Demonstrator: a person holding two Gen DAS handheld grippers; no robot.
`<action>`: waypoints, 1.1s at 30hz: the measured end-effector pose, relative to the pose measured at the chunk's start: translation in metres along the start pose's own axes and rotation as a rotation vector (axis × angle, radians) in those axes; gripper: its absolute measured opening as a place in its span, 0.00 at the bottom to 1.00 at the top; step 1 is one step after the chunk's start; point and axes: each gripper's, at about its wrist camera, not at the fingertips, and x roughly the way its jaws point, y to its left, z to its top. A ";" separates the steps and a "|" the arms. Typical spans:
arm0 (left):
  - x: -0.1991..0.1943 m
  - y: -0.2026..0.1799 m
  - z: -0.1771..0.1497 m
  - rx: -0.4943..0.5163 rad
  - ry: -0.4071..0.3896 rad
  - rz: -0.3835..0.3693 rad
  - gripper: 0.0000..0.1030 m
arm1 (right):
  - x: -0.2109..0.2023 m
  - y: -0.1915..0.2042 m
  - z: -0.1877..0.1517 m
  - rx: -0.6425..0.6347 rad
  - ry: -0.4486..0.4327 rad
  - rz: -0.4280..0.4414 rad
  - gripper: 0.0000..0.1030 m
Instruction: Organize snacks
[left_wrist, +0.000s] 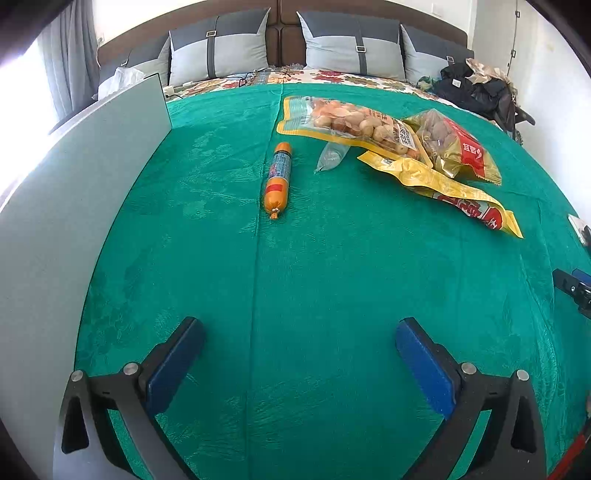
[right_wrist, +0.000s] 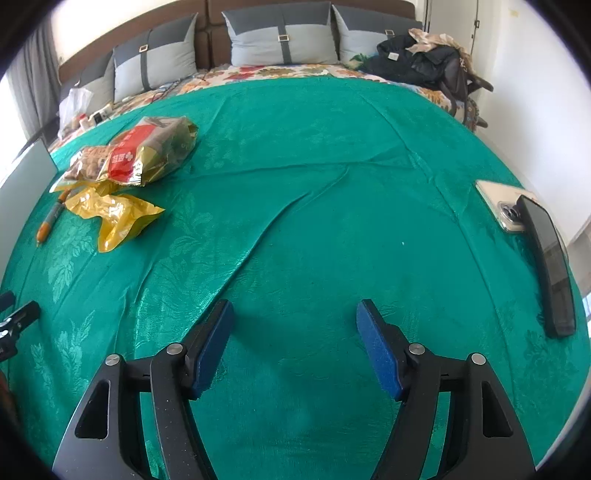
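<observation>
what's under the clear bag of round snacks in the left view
A small clear packet pokes out from under the clear bag, on the green cloth. How far it reaches beneath is hidden.

The left gripper (left_wrist: 300, 345) hangs tilted downward with its two blue-padded fingers (left_wrist: 173, 363) spread very wide, nothing between them and nothing touching the pads. The right gripper (right_wrist: 294, 345) is tilted down in much the same way, its jaws apart too (a narrower gap than the left's) and likewise empty. Each shows at the edge of the other's view: the right one at the far right of the left camera, the left one at the far left of the right camera.
</observation>
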 end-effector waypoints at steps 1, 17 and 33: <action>0.001 0.000 0.000 -0.001 -0.001 0.004 1.00 | 0.000 0.001 -0.001 0.000 -0.005 -0.001 0.78; 0.001 -0.001 0.000 -0.002 -0.002 0.005 1.00 | 0.002 0.003 -0.002 0.008 -0.023 -0.004 0.84; 0.001 -0.001 0.000 -0.002 -0.002 0.005 1.00 | 0.003 0.004 -0.002 0.008 -0.023 -0.003 0.85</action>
